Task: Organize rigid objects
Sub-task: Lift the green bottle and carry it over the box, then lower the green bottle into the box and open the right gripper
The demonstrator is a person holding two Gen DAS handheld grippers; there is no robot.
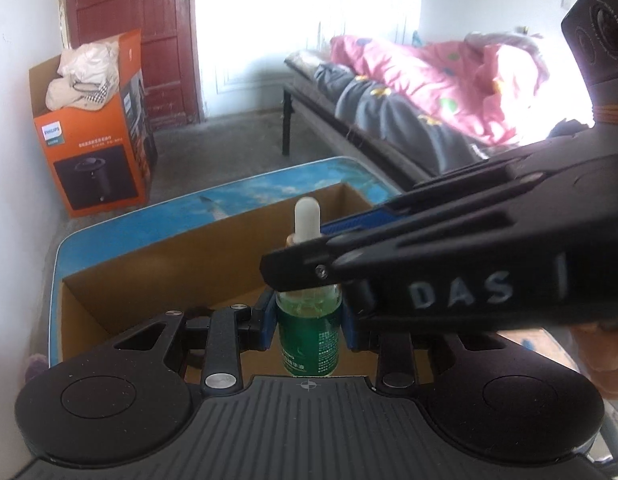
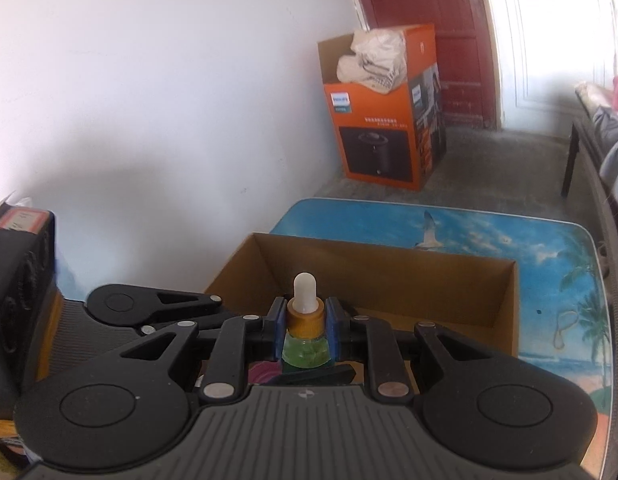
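Observation:
A small dropper bottle [image 1: 307,344] of green liquid, with a gold collar and a white rubber bulb, is held upright over an open brown cardboard box [image 1: 149,264]. My left gripper [image 1: 309,314] is shut on the bottle's green body. My right gripper [image 1: 305,258] comes in from the right and crosses above it, clamped at the bottle's neck. In the right wrist view the blue pads [image 2: 279,328] of my right gripper [image 2: 305,322] press on the gold collar of the bottle [image 2: 305,354]. The left gripper's linkage [image 2: 157,304] shows lower left, its fingertips hidden.
The cardboard box [image 2: 389,272] stands on a low table with a blue beach print [image 2: 549,272]. An orange appliance carton [image 1: 97,152] with cloth on top stands by the white wall and a red door. A bed with a pink quilt [image 1: 429,92] runs along the right.

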